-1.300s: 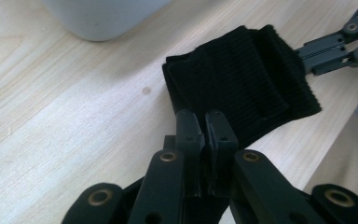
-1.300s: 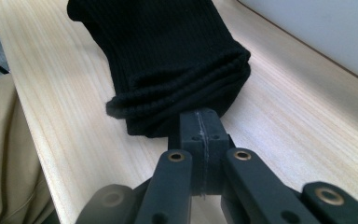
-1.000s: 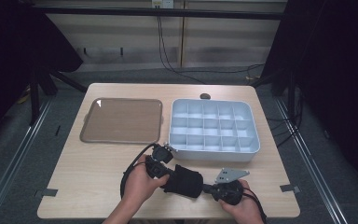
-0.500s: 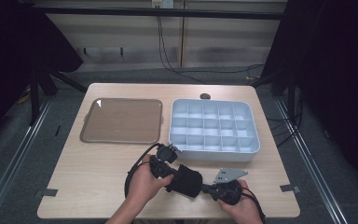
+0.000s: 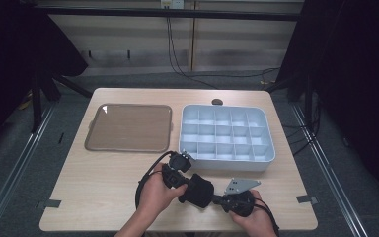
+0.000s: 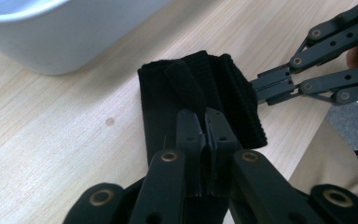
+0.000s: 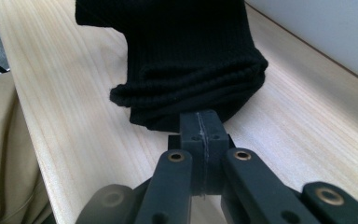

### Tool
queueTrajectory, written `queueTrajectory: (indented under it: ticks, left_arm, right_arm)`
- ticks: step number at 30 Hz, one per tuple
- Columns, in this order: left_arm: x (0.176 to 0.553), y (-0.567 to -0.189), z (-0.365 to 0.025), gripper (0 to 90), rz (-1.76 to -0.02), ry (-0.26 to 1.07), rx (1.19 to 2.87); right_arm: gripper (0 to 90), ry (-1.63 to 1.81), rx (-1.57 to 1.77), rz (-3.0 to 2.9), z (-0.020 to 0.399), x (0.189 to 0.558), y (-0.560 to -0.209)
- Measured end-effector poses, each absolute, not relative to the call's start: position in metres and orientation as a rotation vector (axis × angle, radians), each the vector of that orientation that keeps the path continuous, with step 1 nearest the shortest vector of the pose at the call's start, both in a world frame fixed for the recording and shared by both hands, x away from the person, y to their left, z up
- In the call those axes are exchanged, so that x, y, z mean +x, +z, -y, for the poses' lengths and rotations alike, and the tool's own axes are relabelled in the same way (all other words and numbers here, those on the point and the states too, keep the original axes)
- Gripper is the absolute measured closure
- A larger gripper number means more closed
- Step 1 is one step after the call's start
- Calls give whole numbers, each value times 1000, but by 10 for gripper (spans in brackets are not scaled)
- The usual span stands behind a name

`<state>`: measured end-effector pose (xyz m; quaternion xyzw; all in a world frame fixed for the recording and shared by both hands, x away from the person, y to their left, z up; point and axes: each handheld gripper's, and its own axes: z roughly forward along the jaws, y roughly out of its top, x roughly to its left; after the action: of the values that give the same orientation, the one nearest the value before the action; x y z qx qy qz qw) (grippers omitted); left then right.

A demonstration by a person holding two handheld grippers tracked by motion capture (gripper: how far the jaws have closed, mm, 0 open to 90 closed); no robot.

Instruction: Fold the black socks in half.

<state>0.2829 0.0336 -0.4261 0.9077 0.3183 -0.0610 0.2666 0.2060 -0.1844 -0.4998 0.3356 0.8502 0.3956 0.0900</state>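
A folded black ribbed cloth (image 5: 198,192) lies on the wooden table (image 5: 103,182) near its front edge, between my two grippers. My left gripper (image 5: 187,186) comes at it from the upper left. In the left gripper view its jaws (image 6: 204,116) are shut on a fold of the cloth (image 6: 196,84). My right gripper (image 5: 216,199) reaches in from the right. In its own view, that gripper (image 7: 200,119) has its jaws pressed together at the lower edge of the cloth (image 7: 191,56). The left gripper view shows the right gripper (image 6: 257,88) with its tips buried in the cloth's side.
A white box (image 5: 227,163) divided into several empty compartments stands just behind the grippers, and its wall appears in both gripper views (image 6: 65,28) (image 7: 335,32). A brown tray (image 5: 128,127) sits at the back left. A small dark disc (image 5: 217,102) lies behind the box.
My left hand and gripper have shifted slightly up and to the right, toward the box. The cloth stays pinched between both grippers. The right hand has not moved.
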Motion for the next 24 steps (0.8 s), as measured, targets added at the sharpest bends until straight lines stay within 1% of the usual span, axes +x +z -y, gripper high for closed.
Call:
queueTrajectory:
  ticks: [7, 12, 15, 24]
  left_arm:
    - [282, -427, -25, 860, -842, -186, 2463]
    - [284, -427, -24, 859, -843, -188, 2457]
    - [284, -426, -22, 852, -835, -168, 2459]
    - [282, -427, -19, 857, -835, -186, 2458]
  right_arm:
    - [900, 1173, 991, -2525, 185, 207, -500]
    - [900, 1172, 996, -2521, 185, 207, -500]
    - [900, 1173, 997, -2521, 185, 207, -500]
    - [900, 1174, 994, -2521, 184, 208, -500]
